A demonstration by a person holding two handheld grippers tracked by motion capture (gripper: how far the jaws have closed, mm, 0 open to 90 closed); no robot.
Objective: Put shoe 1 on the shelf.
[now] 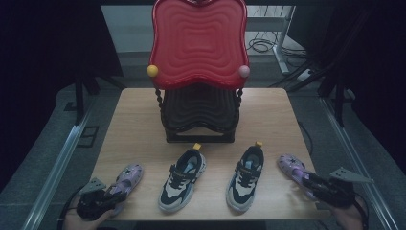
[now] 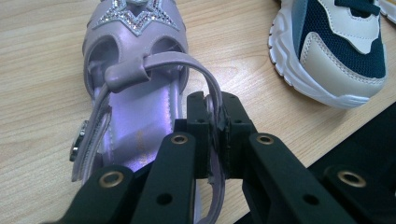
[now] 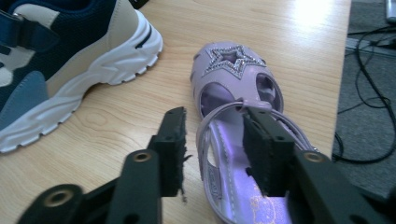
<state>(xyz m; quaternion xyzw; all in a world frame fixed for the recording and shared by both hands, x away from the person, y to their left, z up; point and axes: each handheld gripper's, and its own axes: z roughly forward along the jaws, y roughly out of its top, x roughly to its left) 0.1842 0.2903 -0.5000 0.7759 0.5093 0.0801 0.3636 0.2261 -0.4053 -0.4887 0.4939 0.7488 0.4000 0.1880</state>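
- My left gripper (image 2: 214,123) is clamped tight on the ankle strap (image 2: 205,79) of the left purple sandal (image 2: 135,60); the thin strap runs up between the two pads, which press on it from both sides.
- That sandal lies flat at the near left corner of the wooden table (image 1: 139,110), toe with its glitter star pointing away from me.
- My right gripper (image 3: 215,149) stands partly open around the right purple sandal (image 3: 233,70): one jaw sits outside the shoe's side strap, the other inside over the insole. I see a gap between the pads and the strap, so nothing is gripped.
- This sandal lies near the right edge of the table, star toe pointing away.
- Between the sandals stand two navy-and-cream sneakers: the left sneaker (image 1: 182,179) just beside the left sandal, the right sneaker (image 1: 245,178) near the right one.
- Behind the shoes stands a rack with a dark lower shelf (image 1: 198,112) and a red wavy tray (image 1: 198,40) on top.
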